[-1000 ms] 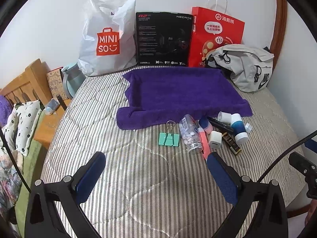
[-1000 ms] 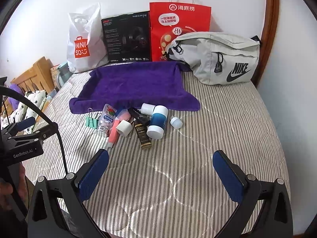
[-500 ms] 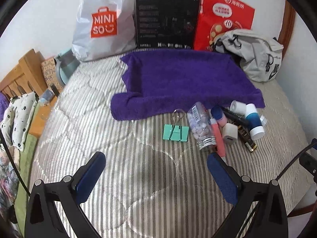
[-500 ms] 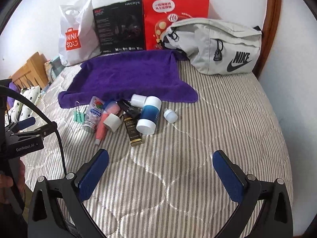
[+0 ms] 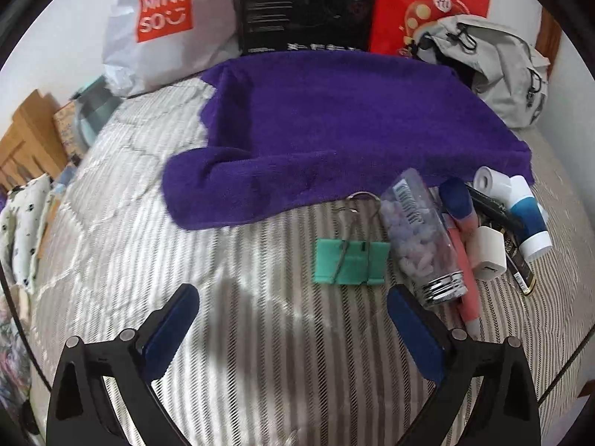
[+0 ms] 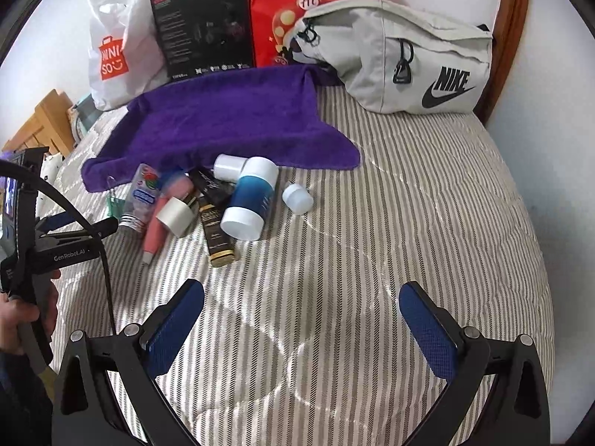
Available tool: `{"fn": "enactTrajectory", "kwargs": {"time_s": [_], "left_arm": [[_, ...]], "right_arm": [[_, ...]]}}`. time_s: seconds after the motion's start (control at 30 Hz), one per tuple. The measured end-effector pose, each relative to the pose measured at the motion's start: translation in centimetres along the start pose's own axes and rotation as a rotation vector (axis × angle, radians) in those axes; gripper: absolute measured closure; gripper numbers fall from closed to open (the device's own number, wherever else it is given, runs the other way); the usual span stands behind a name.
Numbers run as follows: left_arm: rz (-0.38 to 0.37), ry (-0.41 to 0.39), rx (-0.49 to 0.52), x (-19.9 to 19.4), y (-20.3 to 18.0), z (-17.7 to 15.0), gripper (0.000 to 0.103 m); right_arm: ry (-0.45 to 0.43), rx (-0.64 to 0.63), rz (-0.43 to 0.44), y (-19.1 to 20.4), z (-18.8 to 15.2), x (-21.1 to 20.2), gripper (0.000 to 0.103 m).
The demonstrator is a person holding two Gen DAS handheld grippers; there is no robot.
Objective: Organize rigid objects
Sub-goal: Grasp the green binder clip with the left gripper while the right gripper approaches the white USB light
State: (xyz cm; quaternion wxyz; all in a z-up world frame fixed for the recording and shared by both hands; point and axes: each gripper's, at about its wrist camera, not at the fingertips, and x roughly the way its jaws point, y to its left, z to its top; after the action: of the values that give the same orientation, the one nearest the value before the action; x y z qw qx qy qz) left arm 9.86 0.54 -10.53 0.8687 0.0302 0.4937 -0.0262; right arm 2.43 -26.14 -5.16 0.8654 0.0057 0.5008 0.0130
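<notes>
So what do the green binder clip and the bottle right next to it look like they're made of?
The binder clip looks like painted sheet metal, matte mint green, with thin bare wire handles. The bottle seems to be clear plastic or glass, I can't tell which; pale tablets show through it, and its cap is shiny chrome-like metal.

Ahead of our left fingers, the top of the white shopping bag (image 5: 156, 33), the black box (image 5: 305, 3) and the red paper bag (image 5: 427, 0) are cut off by the upper edge. The grey sling bag (image 5: 502, 70) runs blurred toward the right rim. Beyond the right finger, the black tube (image 5: 491, 208) lies mostly hidden under the blue-and-white bottle (image 5: 528, 219) and the white cube (image 5: 489, 252). From our right wrist, the green binder clip (image 6: 113, 202) is half hidden behind the pill bottle (image 6: 139, 200), well left of the fingers. Its label print is too small to read.
</notes>
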Motion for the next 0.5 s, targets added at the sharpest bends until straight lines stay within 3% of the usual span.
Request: {"fn": "enactTrajectory", "kwargs": {"time_s": [0.13,0.3,0.37,0.5], "left_arm": [[-0.040,-0.013,0.011,0.6,-0.6,0.4,0.007],[-0.043,-0.025,0.006,1.3,-0.5,0.8,0.023],[-0.043,-0.030,0.015,1.4,-0.6,0.9,0.024],[-0.035,-0.044,0.042,1.5,-1.1,1.1,0.034]], "right_arm": [[0.019,0.010,0.000,-0.5,0.2,1.4,0.000],[0.015,0.030,0.018,-1.3,0.9,2.8,0.000],[0.006,0.040,0.020,-1.7,1.2,3.2,0.001],[-0.007,0.049,0.033,-2.5,1.9,4.4,0.007]]}}
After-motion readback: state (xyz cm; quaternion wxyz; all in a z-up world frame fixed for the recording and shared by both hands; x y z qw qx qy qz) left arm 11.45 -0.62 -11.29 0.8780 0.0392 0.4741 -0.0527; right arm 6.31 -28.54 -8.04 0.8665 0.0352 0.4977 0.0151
